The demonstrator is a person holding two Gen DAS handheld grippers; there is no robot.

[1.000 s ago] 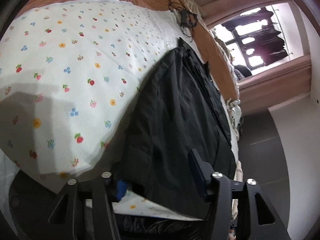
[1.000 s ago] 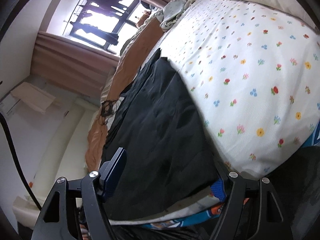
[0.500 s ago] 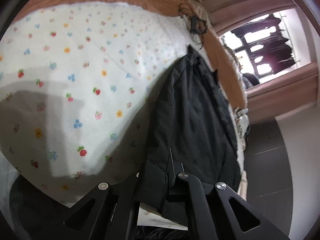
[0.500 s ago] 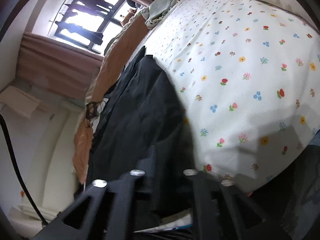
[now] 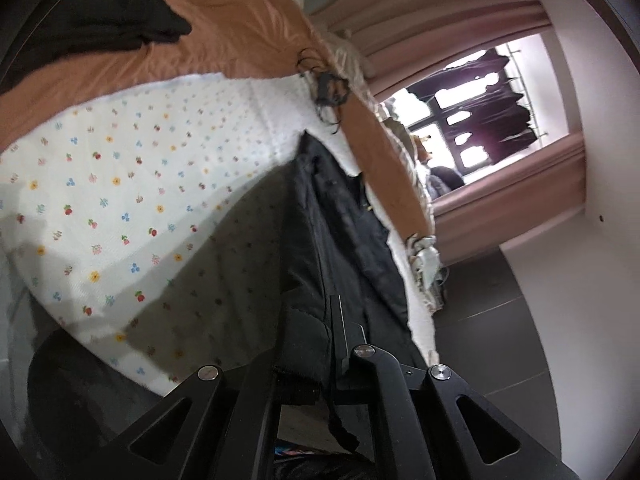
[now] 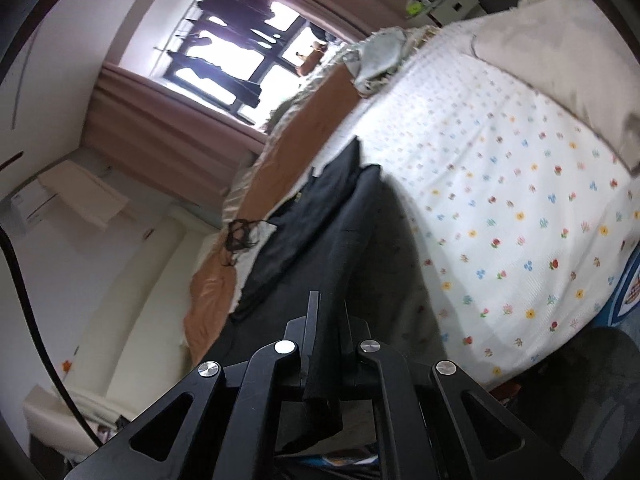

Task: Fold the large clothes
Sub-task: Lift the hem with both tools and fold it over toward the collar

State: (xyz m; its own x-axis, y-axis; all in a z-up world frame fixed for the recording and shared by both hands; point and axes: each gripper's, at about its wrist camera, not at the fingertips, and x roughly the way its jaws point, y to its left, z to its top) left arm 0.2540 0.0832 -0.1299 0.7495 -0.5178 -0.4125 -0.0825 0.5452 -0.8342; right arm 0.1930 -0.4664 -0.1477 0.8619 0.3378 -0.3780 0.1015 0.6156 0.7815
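Note:
A large black garment (image 5: 344, 232) lies stretched along the near edge of a bed with a white flowered sheet (image 5: 120, 184). My left gripper (image 5: 320, 344) is shut on the garment's near hem and holds it lifted off the sheet. In the right wrist view the same garment (image 6: 320, 240) runs away from me, and my right gripper (image 6: 326, 332) is shut on its hem, with a flap of cloth hanging below the fingers. The lifted cloth casts a shadow on the sheet.
An orange blanket (image 5: 248, 36) lies along the far side of the bed, with a tangle of black cable (image 5: 326, 92) and another dark garment (image 5: 92, 20) on it. A window with curtains (image 6: 236, 52) is beyond. A beige pillow (image 6: 560, 52) lies at the bed's end. Dark floor (image 5: 488, 320) beside the bed.
Both grippers closed from open onto the garment's near hem, then rose and pulled it up off the sheet; the views tilted upward towards the window.

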